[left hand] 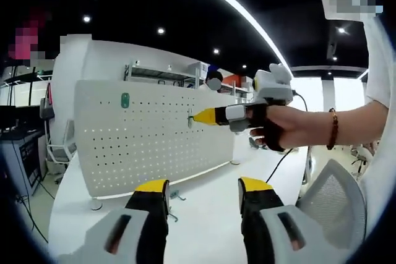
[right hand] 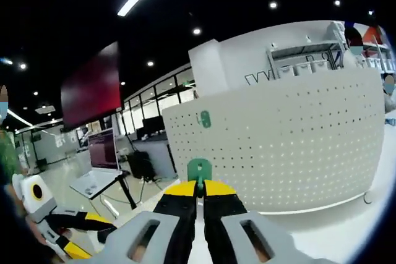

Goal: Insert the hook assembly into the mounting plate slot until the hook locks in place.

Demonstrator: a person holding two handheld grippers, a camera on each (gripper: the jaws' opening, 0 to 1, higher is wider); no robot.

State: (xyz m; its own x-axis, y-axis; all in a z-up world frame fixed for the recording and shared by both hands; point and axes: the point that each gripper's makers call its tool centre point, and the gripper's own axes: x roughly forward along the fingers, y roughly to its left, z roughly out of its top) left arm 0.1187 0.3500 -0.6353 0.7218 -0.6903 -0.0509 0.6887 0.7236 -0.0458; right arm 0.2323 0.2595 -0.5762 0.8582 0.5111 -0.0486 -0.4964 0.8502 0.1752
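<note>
Right gripper [right hand: 199, 191]: yellow-tipped fingers [right hand: 179, 190] pressed together on the stem of a green hook [right hand: 199, 169], its tab standing up past the tips. In the left gripper view the right gripper's tips sit at the face of the white pegboard [left hand: 142, 134], hook end touching or just short of the holes; cannot tell which. Held nose-first, likely so the prongs meet the slots square.

Left gripper [left hand: 204, 191]: fingers [left hand: 153, 187] apart, nothing between them, hanging low over the white worktop [left hand: 204, 214], well back from the board, probably kept clear to watch.

Second green hook [left hand: 125, 100] already mounted high on the board. Seating not yet confirmed.
</note>
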